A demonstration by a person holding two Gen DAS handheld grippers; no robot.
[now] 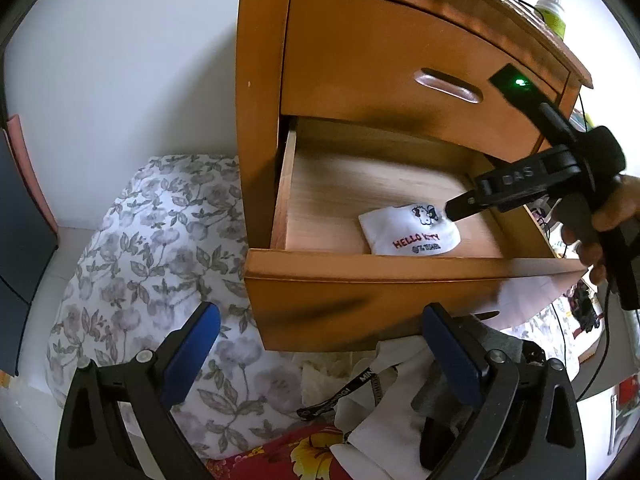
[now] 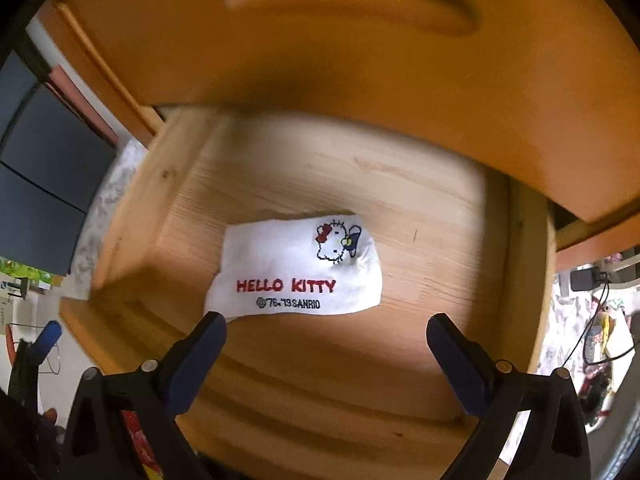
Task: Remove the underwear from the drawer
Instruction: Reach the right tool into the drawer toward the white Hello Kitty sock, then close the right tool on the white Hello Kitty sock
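White folded underwear (image 1: pixel 410 232) printed "HELLO KITTY" lies on the floor of the pulled-out lower drawer (image 1: pixel 360 266) of a wooden nightstand. In the right wrist view the underwear (image 2: pixel 296 268) sits just beyond my right gripper (image 2: pixel 326 330), whose blue-padded fingers are spread wide with nothing between them. From the left wrist view the right gripper (image 1: pixel 460 210) reaches into the drawer from the right, its tip at the underwear's far edge, held by a hand (image 1: pixel 608 216). My left gripper (image 1: pixel 320 320) stands open in front of and below the drawer front, empty.
The upper drawer (image 1: pixel 400 64) is closed, with a carved handle (image 1: pixel 446 86). A floral bedspread (image 1: pixel 152 260) lies left of the nightstand; clothes and a lanyard (image 1: pixel 360 392) lie below the drawer. A bottle (image 1: pixel 554 10) stands on the nightstand top. White wall at left.
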